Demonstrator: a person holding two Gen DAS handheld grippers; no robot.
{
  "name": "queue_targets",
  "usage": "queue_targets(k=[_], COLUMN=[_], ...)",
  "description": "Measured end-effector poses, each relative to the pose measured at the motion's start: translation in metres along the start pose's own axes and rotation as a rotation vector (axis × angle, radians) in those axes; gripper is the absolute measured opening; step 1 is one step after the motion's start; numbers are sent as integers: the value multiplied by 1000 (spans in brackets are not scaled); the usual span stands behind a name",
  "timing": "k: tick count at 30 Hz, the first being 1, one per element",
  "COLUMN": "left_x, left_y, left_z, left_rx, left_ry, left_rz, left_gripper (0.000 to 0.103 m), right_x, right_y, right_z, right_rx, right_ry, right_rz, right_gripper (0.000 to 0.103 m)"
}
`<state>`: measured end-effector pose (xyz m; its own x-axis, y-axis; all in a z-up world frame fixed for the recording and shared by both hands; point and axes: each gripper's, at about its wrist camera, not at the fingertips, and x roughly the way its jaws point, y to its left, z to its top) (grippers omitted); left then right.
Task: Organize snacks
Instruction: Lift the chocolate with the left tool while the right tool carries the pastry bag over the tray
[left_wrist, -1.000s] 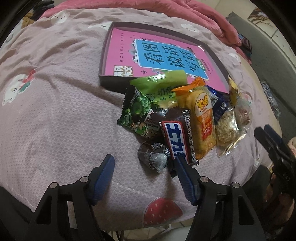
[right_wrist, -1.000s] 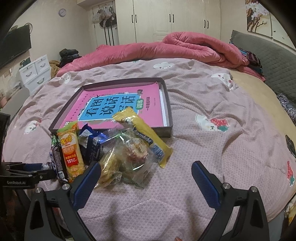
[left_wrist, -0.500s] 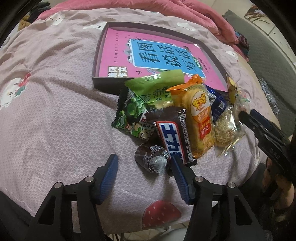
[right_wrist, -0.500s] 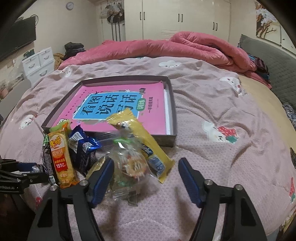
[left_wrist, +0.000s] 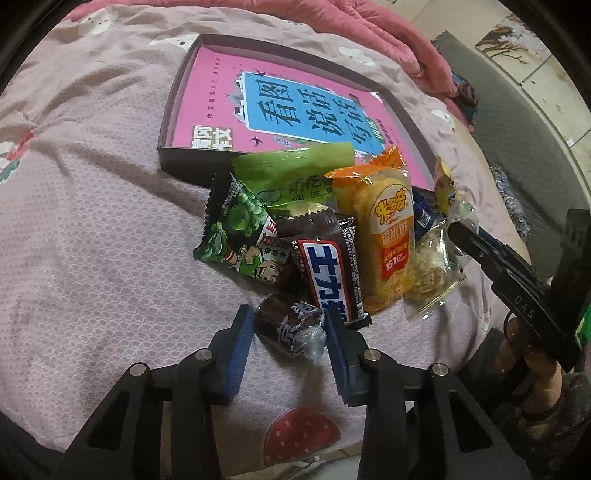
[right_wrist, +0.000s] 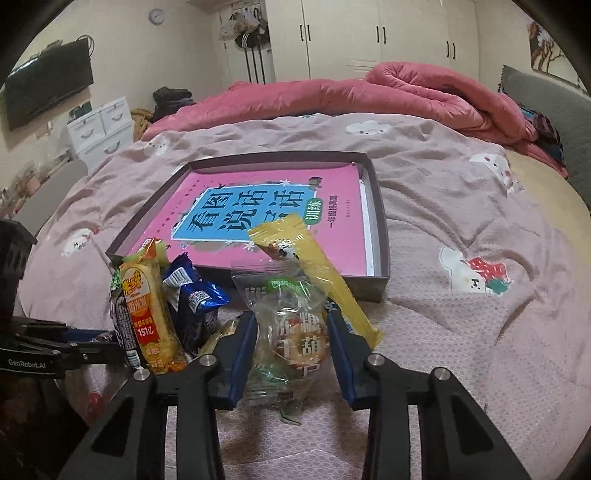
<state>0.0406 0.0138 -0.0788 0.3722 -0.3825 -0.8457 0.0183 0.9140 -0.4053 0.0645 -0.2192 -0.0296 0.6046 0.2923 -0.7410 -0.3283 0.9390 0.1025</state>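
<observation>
A pile of snacks lies on the pink bedspread in front of a dark shallow box (left_wrist: 173, 110) (right_wrist: 380, 236) with a pink book in it. My left gripper (left_wrist: 288, 325) has its blue fingers pressed on both sides of a small dark wrapped candy (left_wrist: 286, 325). Beside it lie a brown chocolate bar (left_wrist: 328, 273), a green pea bag (left_wrist: 240, 236) and an orange rice cracker pack (left_wrist: 388, 236) (right_wrist: 147, 314). My right gripper (right_wrist: 291, 325) is closed on a clear packet with a round snack (right_wrist: 295, 325). A yellow bar (right_wrist: 317, 269) lies behind it.
A blue packet (right_wrist: 195, 299) leans against the orange pack. A rolled red quilt (right_wrist: 369, 88) lies at the far side of the bed. A strawberry print (left_wrist: 303, 439) marks the near bed edge. White drawers (right_wrist: 99, 129) and wardrobes stand beyond.
Both grippers moved forward into the pile and closed. The left one now pinches the dark candy, the right one the clear round-snack packet.
</observation>
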Motion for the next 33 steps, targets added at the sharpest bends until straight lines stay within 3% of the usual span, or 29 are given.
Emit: queue_targets(k=[33], left_x=[-63], left_y=[-3], left_z=[2], left_rx=[4], left_ry=[-169], left_rz=[61], left_gripper=[40], right_x=[-32], right_y=[-4], right_z=[19], right_rx=[27], right_ry=[-140], right_rz=[-4], right_gripper=[37])
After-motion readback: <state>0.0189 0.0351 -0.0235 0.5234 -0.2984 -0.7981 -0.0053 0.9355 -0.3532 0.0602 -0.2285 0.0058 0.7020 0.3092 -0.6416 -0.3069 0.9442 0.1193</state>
